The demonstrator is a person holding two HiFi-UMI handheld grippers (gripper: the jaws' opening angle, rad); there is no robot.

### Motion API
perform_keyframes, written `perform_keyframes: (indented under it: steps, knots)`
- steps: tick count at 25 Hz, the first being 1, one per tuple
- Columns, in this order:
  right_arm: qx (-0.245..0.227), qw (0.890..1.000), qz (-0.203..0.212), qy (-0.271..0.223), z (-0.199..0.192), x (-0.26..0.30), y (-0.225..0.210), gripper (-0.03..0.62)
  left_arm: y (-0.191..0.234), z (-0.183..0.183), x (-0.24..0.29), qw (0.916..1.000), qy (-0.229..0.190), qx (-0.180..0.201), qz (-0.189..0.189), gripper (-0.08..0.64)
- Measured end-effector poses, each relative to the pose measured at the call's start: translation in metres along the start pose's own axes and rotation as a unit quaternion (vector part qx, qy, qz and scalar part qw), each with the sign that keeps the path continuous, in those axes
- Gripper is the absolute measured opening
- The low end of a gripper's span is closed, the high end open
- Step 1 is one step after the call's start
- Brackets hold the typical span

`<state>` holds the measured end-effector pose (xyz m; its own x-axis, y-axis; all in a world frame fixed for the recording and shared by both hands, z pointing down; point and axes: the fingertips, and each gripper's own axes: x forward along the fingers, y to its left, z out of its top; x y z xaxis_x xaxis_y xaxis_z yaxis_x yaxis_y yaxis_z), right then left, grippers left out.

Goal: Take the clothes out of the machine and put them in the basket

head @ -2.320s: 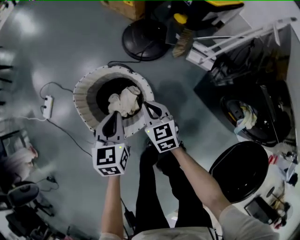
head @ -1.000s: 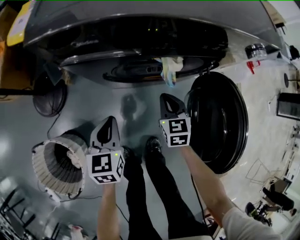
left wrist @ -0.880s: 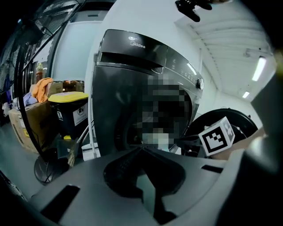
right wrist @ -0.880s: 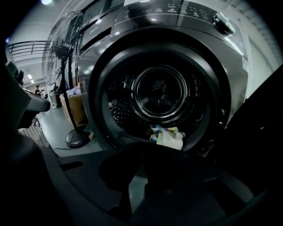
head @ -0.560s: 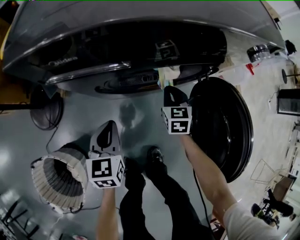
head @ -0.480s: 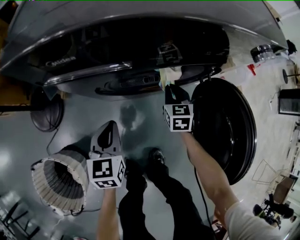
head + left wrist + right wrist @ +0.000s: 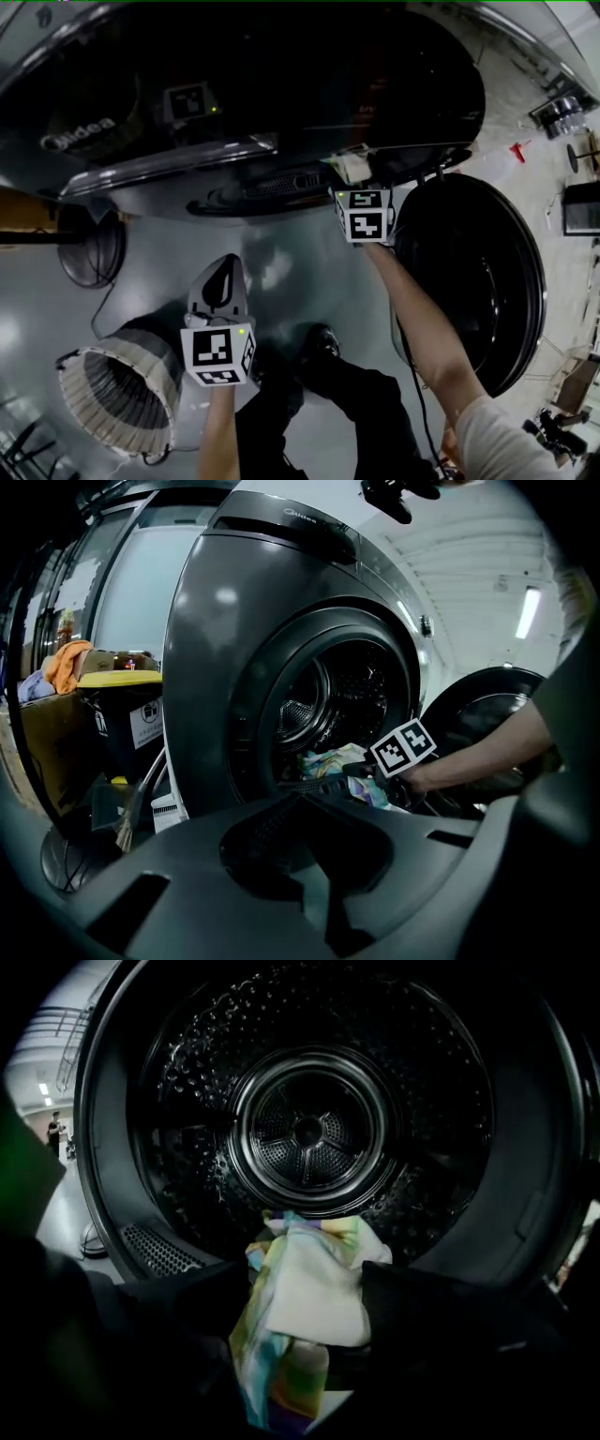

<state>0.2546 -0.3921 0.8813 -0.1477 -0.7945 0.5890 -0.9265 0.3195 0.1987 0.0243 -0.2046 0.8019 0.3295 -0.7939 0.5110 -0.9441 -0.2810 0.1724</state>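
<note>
Basket (image 7: 112, 394): round, ribbed wall, open top, well apart from the drum (image 7: 309, 1129).
Left gripper (image 7: 223, 274): hard dark plastic, jaws together, empty.
Right gripper (image 7: 302, 1335): at the drum mouth; jaws have just been opening, now wide either side of the cloth (image 7: 314, 1288), not pinching.
Cloth: thin, limp, pale with colour patches, draped over the drum lip.
Drum: round, dimpled steel.
Risk: a shallow bite may slip off loose fabric, or a trailing fold catch the lip.

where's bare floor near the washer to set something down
Bare grey floor lies between the washing machine front and the laundry basket, left of the open door. Crowded: the fan at left, the person's shoe below, and the multicoloured cloth at the drum mouth.
</note>
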Motion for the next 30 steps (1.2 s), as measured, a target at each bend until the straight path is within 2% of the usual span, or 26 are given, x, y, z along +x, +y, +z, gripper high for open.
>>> perform_keyframes:
  steps: [4, 7, 11, 12, 18, 30]
  knots:
    - [0.015, 1.0, 0.004, 0.008, -0.013, 0.016, -0.003, 0.373, 0.008, -0.004, 0.011, 0.9999, -0.014, 0.009, 0.002, 0.017]
    - [0.029, 0.999, 0.015, -0.004, -0.012, 0.017, 0.004, 0.299, 0.012, -0.004, 0.014, 0.9998, -0.018, 0.007, 0.006, 0.017]
    - [0.004, 1.0, 0.021, 0.006, -0.014, 0.014, 0.02, 0.127, 0.01, -0.005, 0.016, 0.9998, -0.02, 0.008, 0.003, 0.017]
    - [0.001, 1.0, 0.022, 0.012, -0.014, 0.015, 0.022, 0.106, 0.009, -0.005, 0.015, 0.9998, -0.02, 0.009, 0.002, 0.017]
    - [0.022, 0.999, 0.033, 0.018, -0.003, 0.001, 0.018, 0.083, 0.009, -0.001, -0.002, 1.0, -0.004, 0.002, 0.003, 0.017]
    - [0.033, 0.998, 0.05, -0.03, 0.067, -0.121, 0.025, 0.083, -0.012, 0.056, -0.067, 1.0, -0.004, -0.008, -0.004, 0.017]
